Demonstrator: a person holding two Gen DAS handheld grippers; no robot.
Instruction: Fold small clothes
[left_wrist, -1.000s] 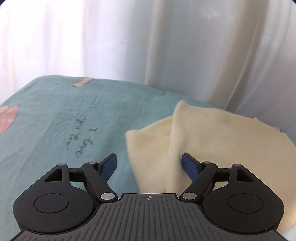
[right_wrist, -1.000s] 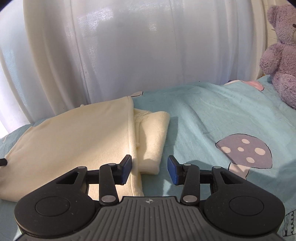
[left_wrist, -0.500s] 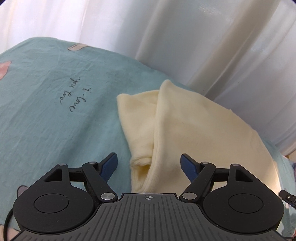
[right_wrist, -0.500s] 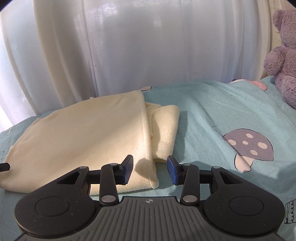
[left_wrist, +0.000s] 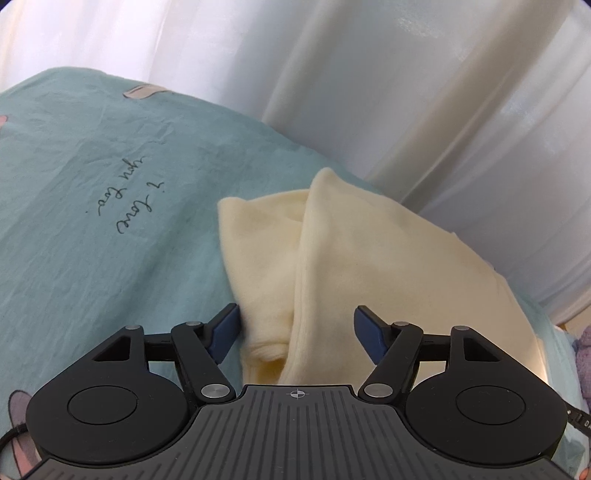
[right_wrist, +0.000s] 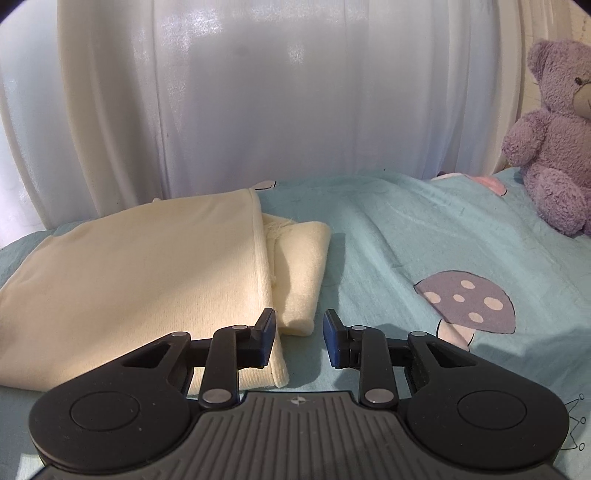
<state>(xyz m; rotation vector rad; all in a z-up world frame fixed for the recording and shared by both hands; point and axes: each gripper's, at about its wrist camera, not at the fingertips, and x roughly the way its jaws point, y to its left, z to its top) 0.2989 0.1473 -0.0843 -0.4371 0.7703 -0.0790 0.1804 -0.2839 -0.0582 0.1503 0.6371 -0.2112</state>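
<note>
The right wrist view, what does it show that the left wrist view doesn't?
Only the right wrist view shows the printed purple mushroom and the whole purple plush bear. Only the left wrist view shows the handwritten black lettering. Both share the folded cream fabric garment, the teal bedsheet and the white curtain.

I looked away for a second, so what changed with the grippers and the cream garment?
Both grippers' jaws have just been closing: the left gripper straddles the cream garment at its folded edge, the right gripper nears a corner, neither pressing yet. The garment stayed flat on the teal sheet.
</note>
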